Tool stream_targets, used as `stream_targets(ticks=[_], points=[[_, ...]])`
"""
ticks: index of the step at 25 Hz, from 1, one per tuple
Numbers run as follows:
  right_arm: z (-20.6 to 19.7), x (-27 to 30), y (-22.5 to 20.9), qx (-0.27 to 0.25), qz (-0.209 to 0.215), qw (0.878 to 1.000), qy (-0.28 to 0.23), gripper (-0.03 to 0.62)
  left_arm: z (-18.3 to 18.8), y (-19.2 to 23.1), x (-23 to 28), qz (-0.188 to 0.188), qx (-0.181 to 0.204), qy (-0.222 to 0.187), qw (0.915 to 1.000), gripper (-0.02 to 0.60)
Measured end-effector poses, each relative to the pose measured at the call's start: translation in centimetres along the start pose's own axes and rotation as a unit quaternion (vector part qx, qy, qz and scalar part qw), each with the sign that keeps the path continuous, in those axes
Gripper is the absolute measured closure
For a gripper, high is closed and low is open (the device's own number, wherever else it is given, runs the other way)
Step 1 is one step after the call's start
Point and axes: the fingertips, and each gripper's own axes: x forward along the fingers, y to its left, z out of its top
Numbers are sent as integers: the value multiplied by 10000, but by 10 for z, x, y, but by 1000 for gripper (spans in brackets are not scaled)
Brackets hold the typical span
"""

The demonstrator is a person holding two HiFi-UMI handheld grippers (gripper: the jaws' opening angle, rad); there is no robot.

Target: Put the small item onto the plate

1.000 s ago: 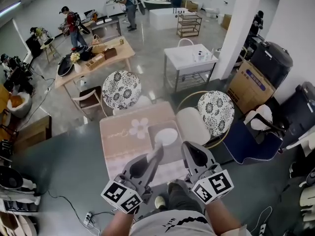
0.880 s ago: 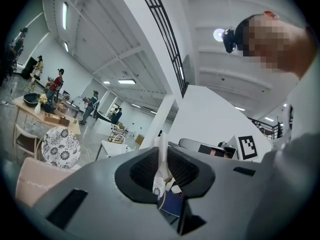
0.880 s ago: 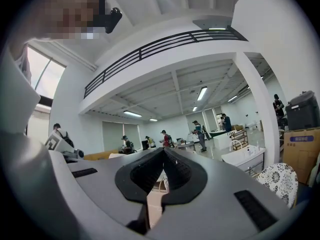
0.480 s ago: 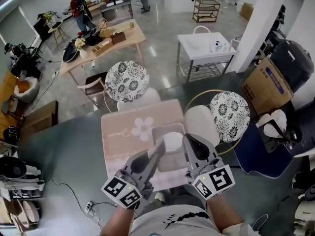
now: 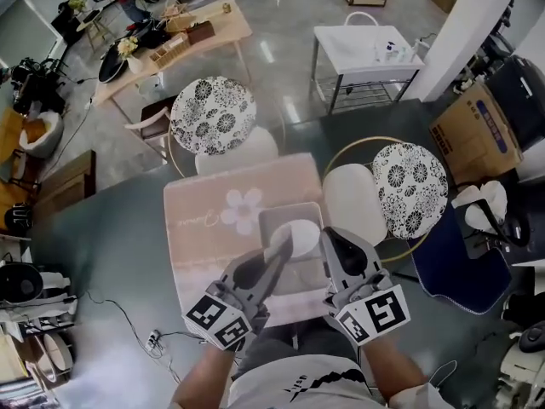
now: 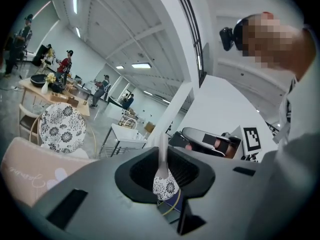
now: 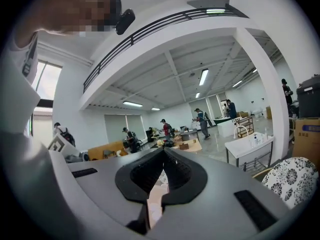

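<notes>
1. Small item [image 6: 162, 146]: a thin pale sliver, too blurred to name. It stands upright between the jaws of the left gripper [image 5: 283, 244], which are drawn narrow and pinch it.
2. The right gripper [image 5: 329, 235] is alongside, its jaw tips together with nothing between them.
3. In the head view the left gripper's tip lies at the near left edge of the white plate [image 5: 304, 231].
4. The plate sits on a grey tray [image 5: 271, 219] on the pink bench [image 5: 197, 220].
5. Two floral-backed chairs [image 5: 213, 116] stand beside the bench.
</notes>
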Motion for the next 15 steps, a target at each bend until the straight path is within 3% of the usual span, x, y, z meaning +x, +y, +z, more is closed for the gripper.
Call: stream_targets(ticks=[15], points=[[-138, 24, -48, 11, -639, 9968, 471, 580, -128, 94, 49, 3, -547, 847, 9949, 522]])
